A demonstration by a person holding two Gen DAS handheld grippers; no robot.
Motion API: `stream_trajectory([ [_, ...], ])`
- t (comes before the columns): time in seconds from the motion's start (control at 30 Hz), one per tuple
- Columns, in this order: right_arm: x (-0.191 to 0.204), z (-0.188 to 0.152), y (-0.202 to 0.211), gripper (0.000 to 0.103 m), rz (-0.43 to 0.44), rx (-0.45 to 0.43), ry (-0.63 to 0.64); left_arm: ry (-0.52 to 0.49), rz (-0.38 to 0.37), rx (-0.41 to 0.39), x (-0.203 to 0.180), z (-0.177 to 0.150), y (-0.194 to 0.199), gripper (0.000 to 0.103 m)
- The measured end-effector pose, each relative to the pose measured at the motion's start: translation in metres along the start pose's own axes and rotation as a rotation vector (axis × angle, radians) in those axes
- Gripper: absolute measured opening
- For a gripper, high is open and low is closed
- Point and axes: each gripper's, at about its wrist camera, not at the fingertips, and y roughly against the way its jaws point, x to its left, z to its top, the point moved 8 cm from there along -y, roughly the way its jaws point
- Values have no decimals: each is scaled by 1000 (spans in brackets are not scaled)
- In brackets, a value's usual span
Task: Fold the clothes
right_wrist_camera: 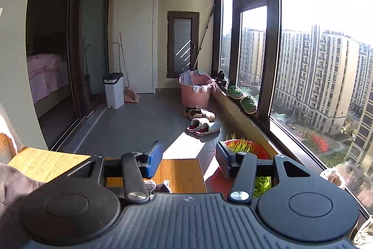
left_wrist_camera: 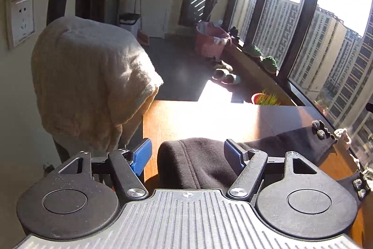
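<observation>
Glaring sunlight washes out the far part of the wooden table [left_wrist_camera: 209, 118] in the left wrist view; the left gripper [left_wrist_camera: 187, 153] gapes wide and empty, the dark garment [left_wrist_camera: 198, 165] lying just below and between its fingers. Right wrist view: the right gripper [right_wrist_camera: 188, 161] stands half open, holding nothing, the garment cut off at lower left.

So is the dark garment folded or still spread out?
Not neatly folded: the dark garment lies bunched on the wooden table, one part trailing right. Its near portion is hidden.
</observation>
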Motion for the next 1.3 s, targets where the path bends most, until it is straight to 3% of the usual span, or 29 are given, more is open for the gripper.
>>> stream_trajectory([
  [0.2,36,-94,37,55,169,210,37,-33,-200,152,-53,-64,13,81],
  [0.37,65,-148,62,61,246,321,53,-31,-182,218,-57,-92,-9,80],
  [0.57,75,-127,5,66,205,254,168,34,-143,149,-40,-74,-41,82],
  [0.67,72,-113,-21,66,199,250,134,52,-127,136,-35,-64,-51,82],
  [0.77,72,-93,-27,66,183,199,96,44,-172,118,-44,-56,-45,85],
  [0.87,80,-69,-36,70,191,140,54,9,-197,78,-62,-51,-42,97],
  [0.93,88,-63,-56,77,208,166,-2,-2,-174,94,-70,-53,-49,97],
  [1.0,91,-66,-80,78,222,238,-57,23,-161,140,-71,-60,-57,97],
  [1.07,88,-77,-95,78,202,300,-84,39,-165,137,-69,-65,-56,97],
  [1.2,65,-84,-96,77,120,296,-78,52,-169,132,-68,-63,-56,98],
  [1.27,58,-81,-80,77,82,243,-73,73,-140,128,-69,-61,-52,98],
  [1.3,57,-79,-68,82,79,208,-70,77,-115,115,-72,-61,-47,98],
])
